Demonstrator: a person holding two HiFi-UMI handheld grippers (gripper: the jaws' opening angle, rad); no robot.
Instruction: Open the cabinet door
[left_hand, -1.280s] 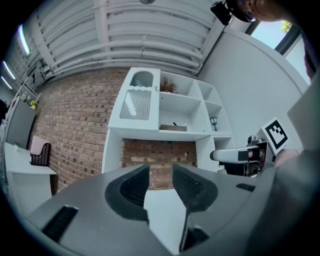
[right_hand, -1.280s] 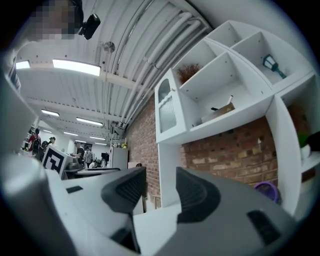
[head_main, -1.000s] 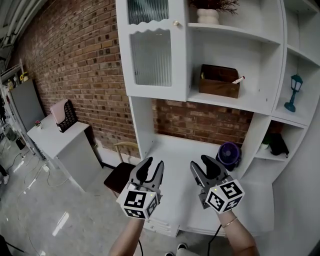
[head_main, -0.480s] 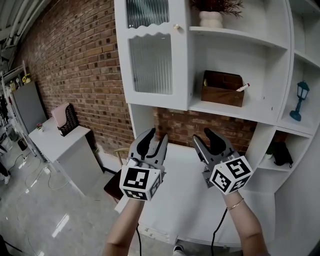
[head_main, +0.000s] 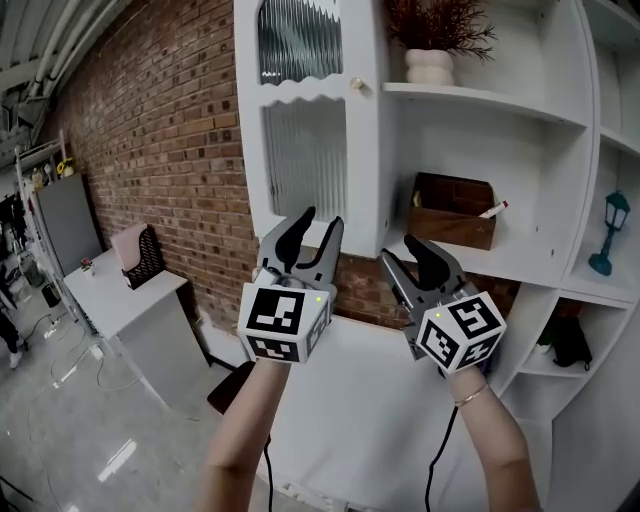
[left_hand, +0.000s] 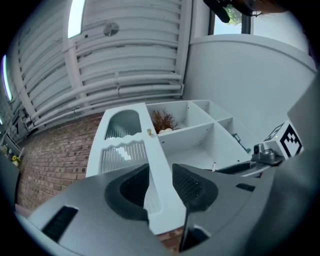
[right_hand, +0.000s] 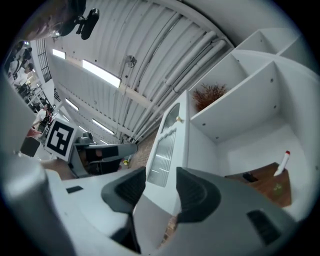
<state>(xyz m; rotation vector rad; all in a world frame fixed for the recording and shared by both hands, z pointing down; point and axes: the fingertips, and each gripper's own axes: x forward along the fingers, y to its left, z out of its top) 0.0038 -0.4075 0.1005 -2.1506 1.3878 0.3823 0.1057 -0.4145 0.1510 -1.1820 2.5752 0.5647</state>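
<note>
The white cabinet door (head_main: 305, 120) with ribbed glass panels is closed at the upper left of the shelf unit. A small round knob (head_main: 356, 85) sits near its right edge. My left gripper (head_main: 315, 228) is open in front of the door's lower edge, well below the knob and touching nothing. To its right, my right gripper (head_main: 407, 255) is open and empty. In the left gripper view the door (left_hand: 122, 145) and knob (left_hand: 148, 132) lie beyond the open left gripper (left_hand: 160, 182). In the right gripper view the door (right_hand: 167, 145) and knob (right_hand: 178, 119) show above the open right gripper (right_hand: 161, 187).
Open shelves right of the door hold a dried plant in a white vase (head_main: 432, 65), a wooden box (head_main: 455, 212) with a pen, and a blue lantern (head_main: 607, 232). A white counter (head_main: 350, 400) lies below. A brick wall and a white desk (head_main: 130, 290) stand at left.
Both grippers have risen from over the counter to the height of the door's lower edge. The head view has tilted upward. Both stay open.
</note>
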